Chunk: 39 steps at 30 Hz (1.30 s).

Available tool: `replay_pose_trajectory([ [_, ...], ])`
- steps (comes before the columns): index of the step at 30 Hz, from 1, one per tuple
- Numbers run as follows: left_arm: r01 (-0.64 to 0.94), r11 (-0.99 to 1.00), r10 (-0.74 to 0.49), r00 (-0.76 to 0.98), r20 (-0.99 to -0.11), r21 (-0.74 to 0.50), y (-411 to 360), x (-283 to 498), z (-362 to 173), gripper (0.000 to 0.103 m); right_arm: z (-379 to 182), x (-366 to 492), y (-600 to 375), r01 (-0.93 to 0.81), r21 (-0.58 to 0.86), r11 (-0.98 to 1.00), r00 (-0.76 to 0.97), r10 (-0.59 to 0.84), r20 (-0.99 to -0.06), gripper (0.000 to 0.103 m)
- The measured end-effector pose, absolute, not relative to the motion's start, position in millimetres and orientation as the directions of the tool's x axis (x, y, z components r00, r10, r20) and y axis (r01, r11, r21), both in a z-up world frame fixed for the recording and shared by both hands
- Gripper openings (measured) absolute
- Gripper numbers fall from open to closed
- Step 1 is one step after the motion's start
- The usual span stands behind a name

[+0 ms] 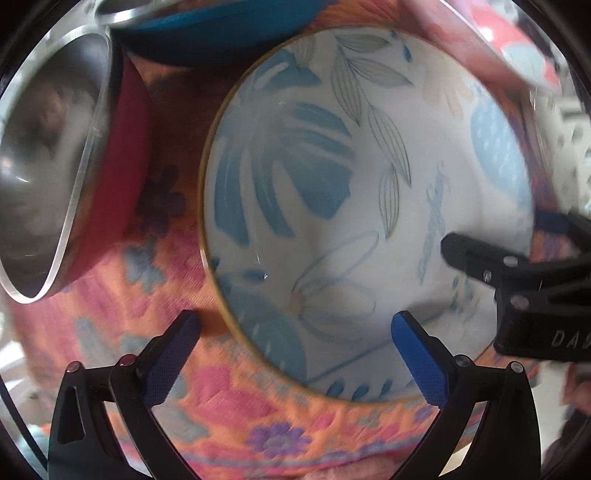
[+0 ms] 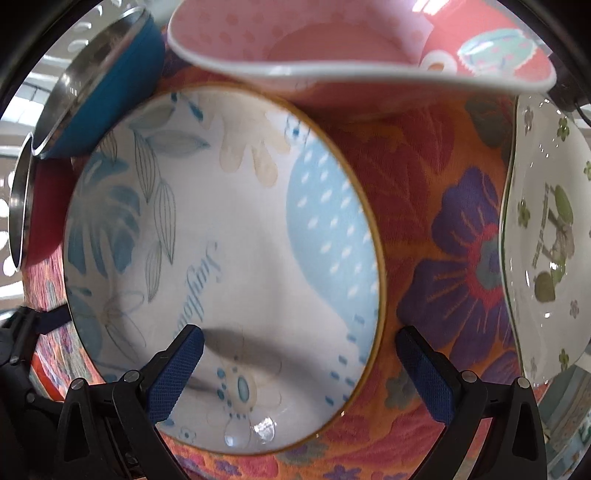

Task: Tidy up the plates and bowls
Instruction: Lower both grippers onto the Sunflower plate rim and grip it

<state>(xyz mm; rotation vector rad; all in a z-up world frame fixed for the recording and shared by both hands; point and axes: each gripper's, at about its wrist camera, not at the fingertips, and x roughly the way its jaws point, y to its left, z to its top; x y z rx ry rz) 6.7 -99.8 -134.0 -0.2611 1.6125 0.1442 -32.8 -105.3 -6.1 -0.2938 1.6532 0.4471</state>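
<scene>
A white plate with blue leaf print and a gold rim [image 1: 332, 192] [image 2: 221, 240] lies flat on the floral cloth. My left gripper [image 1: 295, 321] is open and straddles the plate's near-left rim, one blue pad over the cloth, the other over the plate. My right gripper [image 2: 299, 336] is open too and straddles the opposite rim, its left pad above the plate and its right pad above the cloth. In the left wrist view, one of the right gripper's fingers [image 1: 465, 254] reaches in over the plate from the right. Neither gripper holds anything.
A pink dotted dish [image 2: 332, 48] [image 1: 517, 44] sits just behind the plate. A blue steel-lined bowl [image 2: 110, 74] [image 1: 221, 29] and a red steel-lined bowl [image 1: 48, 166] [image 2: 40, 221] stand at its left. A white plate with green flowers [image 2: 546, 240] lies to the right. An orange floral cloth [image 2: 443, 221] covers the table.
</scene>
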Motion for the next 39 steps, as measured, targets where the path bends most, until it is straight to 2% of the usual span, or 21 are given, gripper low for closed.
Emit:
replay_pose_trajectory([
  [7, -0.305, 0.949, -0.079, 0.0, -0.997, -0.076, -105.6, 9.0, -142.4, 0.103, -13.1, -23.2, -114.1, -0.355, 0.121, 0.927, -0.065, 0.104, -0.992, 0.103],
  [11, -0.329, 0.94, -0.098, 0.004, -0.995, -0.094, -106.4, -4.8, -143.9, 0.103, -10.0, -24.6, -132.6, -0.221, 0.12, 0.968, 0.116, 0.148, -0.982, 0.103],
  [15, -0.334, 0.936, -0.102, 0.034, -0.994, -0.107, -98.0, -14.9, -140.4, 0.102, -14.1, -18.2, -134.9, -0.239, 0.113, 0.964, 0.125, 0.147, -0.981, 0.103],
  [16, -0.335, 0.936, -0.091, 0.057, -0.994, -0.105, -94.6, -18.6, -140.2, 0.099, -15.1, -14.5, -134.2, -0.249, 0.113, 0.962, 0.117, 0.146, -0.982, 0.102],
  [17, -0.329, 0.939, -0.077, 0.087, -0.993, -0.102, -92.4, -27.9, -140.4, 0.092, -13.7, -12.6, -131.8, -0.264, 0.113, 0.958, 0.115, 0.148, -0.982, 0.095],
  [18, -0.314, 0.944, -0.067, 0.116, -0.991, -0.101, -92.3, -30.7, -137.6, 0.087, -11.1, -10.7, -129.4, -0.285, 0.115, 0.952, 0.12, 0.154, -0.981, 0.076],
  [19, -0.299, 0.949, -0.062, 0.138, -0.989, -0.101, -94.2, -29.6, -126.6, 0.07, -7.1, -10.6, -126.6, -0.314, 0.127, 0.941, 0.13, 0.175, -0.976, 0.065],
  [20, -0.264, 0.96, -0.045, 0.176, -0.983, -0.091, -94.5, -29.5, -122.1, 0.055, -2.3, -7.8, -127.9, -0.338, 0.119, 0.934, 0.141, 0.176, -0.974, 0.061],
  [21, -0.236, 0.968, -0.04, 0.189, -0.981, -0.085, -96.0, -29.3, -120.1, 0.052, -1.6, -6.6, -136.9, -0.346, 0.115, 0.931, 0.133, 0.17, -0.977, 0.06],
  [25, -0.183, 0.977, -0.073, 0.209, -0.975, -0.112, -99.3, -23.5, -121.4, 0.048, -6.4, -1.2, -142.3, -0.366, 0.141, 0.92, 0.092, 0.187, -0.978, 0.053],
  [29, -0.178, 0.979, -0.067, 0.18, -0.981, -0.1, -103.5, -30.9, -117.0, 0.047, -6.4, -15.3, -143.5, -0.439, 0.142, 0.887, 0.045, 0.179, -0.983, 0.052],
  [39, -0.2, 0.973, -0.08, 0.161, -0.984, -0.112, -86.6, -79.6, -117.8, 0.047, -16.2, -67.5, -142.9, -0.491, 0.148, 0.859, 0.006, 0.173, -0.985, 0.052],
])
